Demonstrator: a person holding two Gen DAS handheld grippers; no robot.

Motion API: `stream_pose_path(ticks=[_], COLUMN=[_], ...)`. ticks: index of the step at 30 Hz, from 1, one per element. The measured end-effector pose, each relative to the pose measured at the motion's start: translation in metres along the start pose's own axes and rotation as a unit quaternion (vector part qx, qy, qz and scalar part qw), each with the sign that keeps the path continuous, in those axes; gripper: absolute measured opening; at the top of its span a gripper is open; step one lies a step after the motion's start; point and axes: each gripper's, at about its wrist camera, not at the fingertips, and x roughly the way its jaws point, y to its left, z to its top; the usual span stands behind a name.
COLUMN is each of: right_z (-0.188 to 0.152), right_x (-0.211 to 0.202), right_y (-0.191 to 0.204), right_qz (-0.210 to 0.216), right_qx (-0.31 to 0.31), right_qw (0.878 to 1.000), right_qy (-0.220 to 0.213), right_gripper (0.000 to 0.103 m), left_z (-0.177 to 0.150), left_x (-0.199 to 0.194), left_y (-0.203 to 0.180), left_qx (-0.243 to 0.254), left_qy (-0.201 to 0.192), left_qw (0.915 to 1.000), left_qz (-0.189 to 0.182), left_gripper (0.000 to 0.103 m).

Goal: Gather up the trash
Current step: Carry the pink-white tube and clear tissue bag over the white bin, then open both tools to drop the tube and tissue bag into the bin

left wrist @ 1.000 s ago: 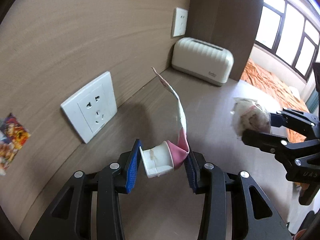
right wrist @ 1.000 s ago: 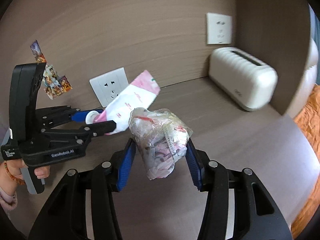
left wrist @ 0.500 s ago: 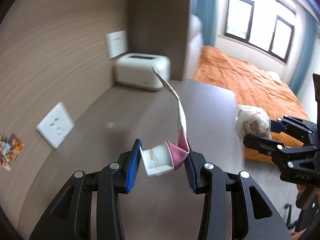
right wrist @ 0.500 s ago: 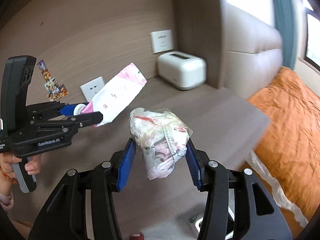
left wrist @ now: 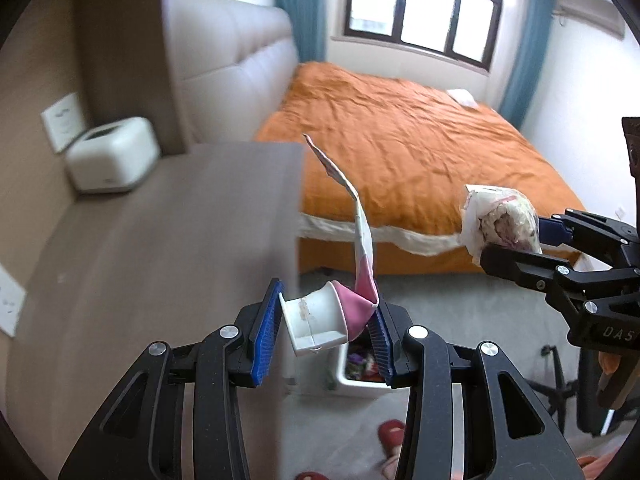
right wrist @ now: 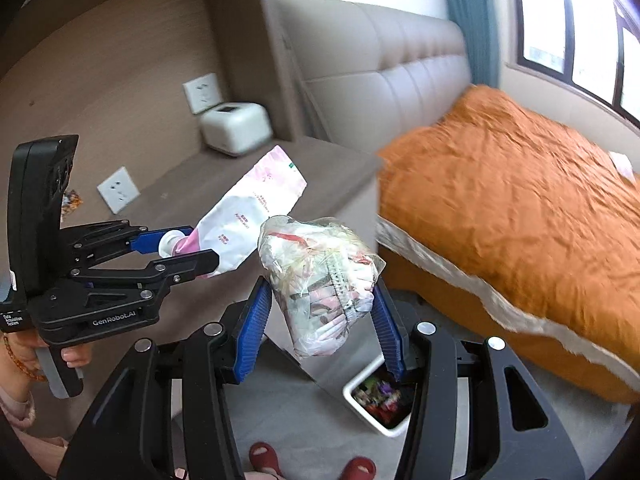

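Orange bed (left wrist: pixel 408 152) far right, wood surface (left wrist: pixel 168 240) left. Left claw (left wrist: pixel 324 330) grips a pink-white tube (left wrist: pixel 320 316) by its cap; right claw (right wrist: pixel 322 312) clamps a bagged trash wad (right wrist: pixel 320 280), above a white bin (right wrist: pixel 376 400) on the floor.

The tube (right wrist: pixel 248 224) at centre left is white fading to pink near its white cap, with small pink print. The clear bag (right wrist: pixel 320 276) at centre shows white, pink and red scraps. Both tongs are black with blue pads (right wrist: pixel 252 332). The bedspread (right wrist: pixel 516 216) on the right is orange, the curtain (left wrist: pixel 524 48) at upper right teal, and the bin (right wrist: pixel 380 400) at the bottom white.
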Motion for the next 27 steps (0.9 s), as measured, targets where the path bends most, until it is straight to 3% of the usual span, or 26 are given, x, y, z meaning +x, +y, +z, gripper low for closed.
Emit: stream_pose_path(ticks=[10,17,19,21,23,27], right_z=[-0.048,-0.097,-0.109,-0.125,-0.142,-0.184], right_x=[0.021,0.084,0.103,0.133,0.161,0.223], right_y=[-0.075,-0.128,-0.141,-0.159,-0.168,-0.186], right_qz=[-0.021,-0.014,-0.066,-0.07,-0.012,-0.001], right_qx=[0.04,0.072,0.034,0.034,0.07,0.075], right_qw=[0.997,0.992,0.994,0.993,0.986,0.982], right_qy=[0.056,0.106,0.076,0.094,0.149,0.176], right_gripper=[0.051,0.051,0.051,0.051,0.051,0.051], left_z=[-0.013,-0.048,-0.064,-0.085,-0.101,-0.138], left_x=[0.092,0.185,0.22,0.259,0.287,0.352], left_y=[-0.076,-0.104,-0.105,-0.104,-0.104,-0.102], left_qx=[0.025,0.029,0.029,0.017,0.01,0.004], left_qy=[0.061,0.115,0.131,0.155,0.169,0.204], left_qw=[0.9972,0.992,0.99,0.9867,0.9843,0.9777], left_qz=[-0.034,-0.045,-0.042,-0.048,-0.05,-0.05], left_gripper=[0.04,0.04,0.04,0.04,0.04,0.04])
